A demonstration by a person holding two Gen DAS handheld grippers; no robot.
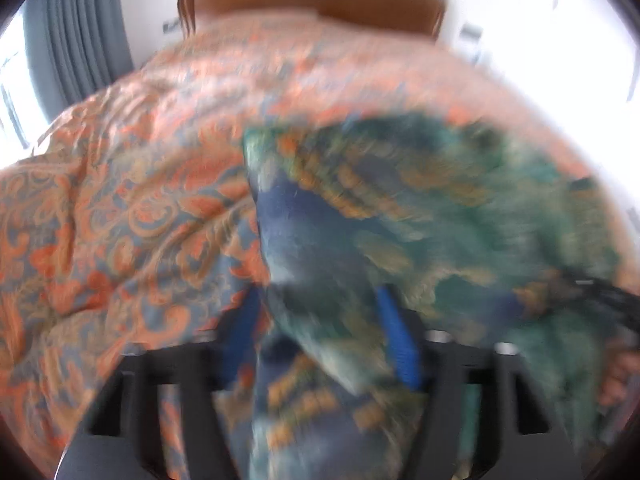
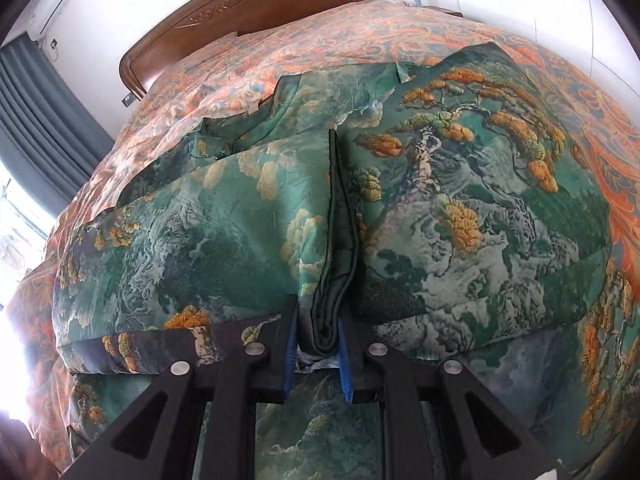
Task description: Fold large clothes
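Both tongs angle downward: right tongs [image 2: 318,354] pinch the green garment [image 2: 460,216] hem, left tongs [image 1: 320,344] (blurred) half-closed around cloth.

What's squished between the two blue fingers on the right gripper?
A bunched dark-edged fold of the green landscape-print garment sits pinched in the right gripper, shown in the right wrist view.

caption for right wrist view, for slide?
Right hand-held gripper pinches the dark hem of a green landscape-print garment spread on an orange bedspread.
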